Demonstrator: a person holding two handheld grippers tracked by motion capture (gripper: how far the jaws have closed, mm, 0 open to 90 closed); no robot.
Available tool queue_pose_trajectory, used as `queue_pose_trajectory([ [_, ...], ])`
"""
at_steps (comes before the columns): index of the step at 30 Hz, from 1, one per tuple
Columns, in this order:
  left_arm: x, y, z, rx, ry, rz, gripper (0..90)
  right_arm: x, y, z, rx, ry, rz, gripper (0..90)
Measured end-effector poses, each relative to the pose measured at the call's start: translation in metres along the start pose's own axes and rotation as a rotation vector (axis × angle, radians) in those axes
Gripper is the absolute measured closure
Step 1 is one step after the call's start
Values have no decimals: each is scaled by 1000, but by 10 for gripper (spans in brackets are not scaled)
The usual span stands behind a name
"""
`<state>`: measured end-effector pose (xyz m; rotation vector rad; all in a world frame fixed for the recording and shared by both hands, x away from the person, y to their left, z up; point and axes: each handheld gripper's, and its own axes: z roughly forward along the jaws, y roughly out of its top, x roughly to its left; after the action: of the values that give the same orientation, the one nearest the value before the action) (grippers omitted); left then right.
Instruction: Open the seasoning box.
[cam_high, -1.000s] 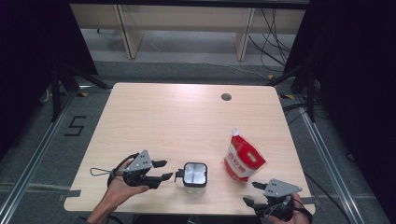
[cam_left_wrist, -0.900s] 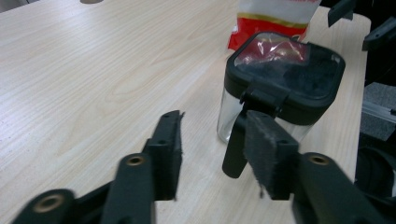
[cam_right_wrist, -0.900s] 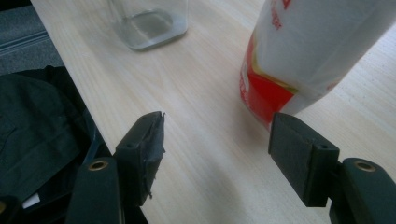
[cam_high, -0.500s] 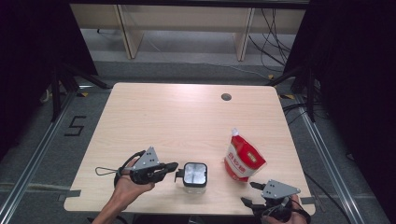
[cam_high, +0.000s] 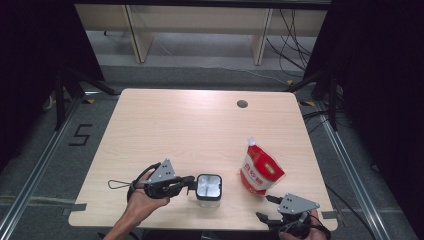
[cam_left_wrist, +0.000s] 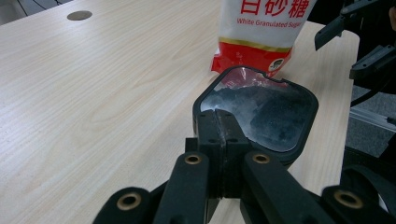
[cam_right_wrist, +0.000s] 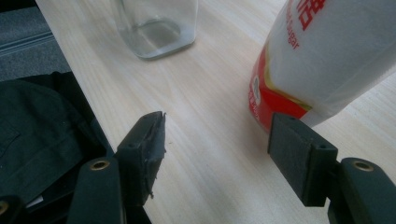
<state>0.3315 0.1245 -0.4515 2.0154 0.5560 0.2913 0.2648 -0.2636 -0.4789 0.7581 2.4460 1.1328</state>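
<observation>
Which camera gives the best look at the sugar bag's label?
The left gripper view: the sugar bag faces it, its white English wording sharp and legible. The high view shows the whole bag standing, print too small to read. The right gripper view catches a blurred lower corner.

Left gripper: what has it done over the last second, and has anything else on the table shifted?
The left gripper moved right toward the glass jar and its jaws have just been closing; they now pinch the jar's near rim. The jar, the sugar pouch and the right gripper, jaws open near the pouch, stayed where they were.
</observation>
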Motion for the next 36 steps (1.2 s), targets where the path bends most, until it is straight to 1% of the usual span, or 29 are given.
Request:
queue_pose_trajectory([
  [2,0,0,0,0,2,2,891,1,0,0,2,-5,6,372],
  [3,-1,-1,0,-6,5,-15,891,2,1,1,-5,6,0,378],
  [4,-1,-2,0,-10,4,-15,890,2,2,1,-6,7,-1,383],
  [5,0,-2,0,-12,-2,-2,890,3,2,2,-7,8,-7,391],
  [8,1,-2,0,-16,-4,-10,891,6,5,3,-34,12,-12,431],
  [9,1,-2,0,-16,-4,-10,890,6,5,3,-34,12,-12,431],
  [10,1,-3,0,-23,-6,-27,890,7,6,3,-43,15,-11,446],
  [11,1,-4,0,-28,-10,-32,890,10,9,5,-60,18,-22,488],
  [14,0,-6,0,-37,-4,-49,890,14,13,9,-76,15,-33,539],
  [15,0,-6,0,-37,-4,-49,890,14,13,9,-76,15,-33,539],
  [16,0,-7,0,-45,-9,-70,890,17,17,12,-86,14,-47,587],
  [19,0,-7,-1,-46,-5,-71,890,19,21,13,-99,14,-48,611],
  [20,0,-8,-1,-48,-6,-70,890,19,24,14,-103,15,-66,626],
  [21,0,-7,-1,-51,-4,-64,890,20,27,15,-109,13,-65,644],
  [22,0,-8,0,-58,-12,-74,890,20,29,16,-113,11,-68,656],
  [23,1,-8,0,-61,-11,-71,890,21,31,18,-120,16,-63,671],
  [24,1,-9,0,-67,-12,-71,890,22,35,21,-124,31,-71,696],
  [25,1,-9,0,-67,-12,-71,890,22,35,21,-124,31,-71,696],
  [26,0,-10,1,-72,-12,-91,890,22,36,23,-131,34,-69,707],
  [27,1,-10,0,-76,-14,-82,890,23,41,27,-145,42,-73,735],
  [28,1,-10,0,-77,-14,-83,890,24,42,29,-155,48,-71,744],
  [29,1,-10,0,-77,-14,-83,890,24,42,29,-155,48,-71,744],
  [31,1,-10,0,-72,-8,-80,890,24,47,35,-148,67,-91,770],
  [32,1,-10,0,-78,-14,-81,890,24,48,38,-144,68,-102,780],
  [34,2,-11,0,-78,-14,-81,890,25,50,43,-144,79,-96,801],
  [35,2,-11,0,-80,-15,-84,890,24,51,45,-138,83,-110,812],
  [36,2,-11,0,-81,-16,-84,890,25,52,46,-138,87,-104,821],
])
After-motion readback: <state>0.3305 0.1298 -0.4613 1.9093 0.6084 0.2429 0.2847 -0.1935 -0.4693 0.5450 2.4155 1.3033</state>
